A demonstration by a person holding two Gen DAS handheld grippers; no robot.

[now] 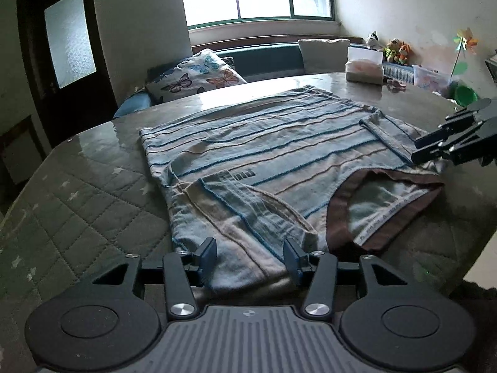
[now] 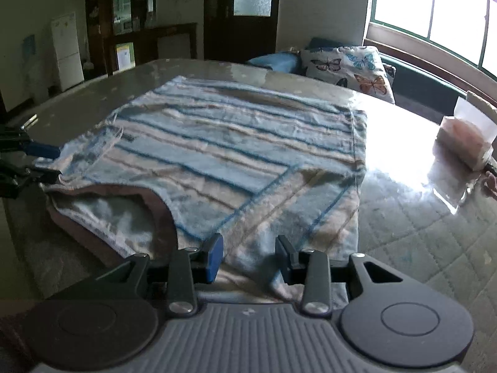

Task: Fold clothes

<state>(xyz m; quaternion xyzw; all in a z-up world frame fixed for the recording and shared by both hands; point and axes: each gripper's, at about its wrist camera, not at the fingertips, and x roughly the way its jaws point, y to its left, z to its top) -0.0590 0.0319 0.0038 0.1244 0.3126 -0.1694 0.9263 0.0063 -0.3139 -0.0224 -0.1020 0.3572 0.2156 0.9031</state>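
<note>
A light blue T-shirt (image 1: 264, 143) with dark blue and tan stripes lies flat on the table, its brown collar (image 1: 341, 205) toward me and both sleeves folded inward. My left gripper (image 1: 250, 253) stands open at the shirt's near shoulder edge; cloth lies loose between its blue pads without being pinched. In the right wrist view the same shirt (image 2: 233, 143) spreads ahead, and my right gripper (image 2: 250, 251) is open over the other shoulder edge, with fabric slack between its fingers. Each gripper shows in the other's view: the right gripper (image 1: 416, 150) at the right, the left gripper (image 2: 58, 162) at the left.
The table (image 1: 93, 205) has a grey quilted cover under glossy plastic. A tissue box (image 1: 365, 68) stands at its far side, with a green bowl (image 1: 466, 93) and small toys (image 1: 394, 49) beyond. A butterfly pillow (image 1: 198, 74) lies on a bench under the window.
</note>
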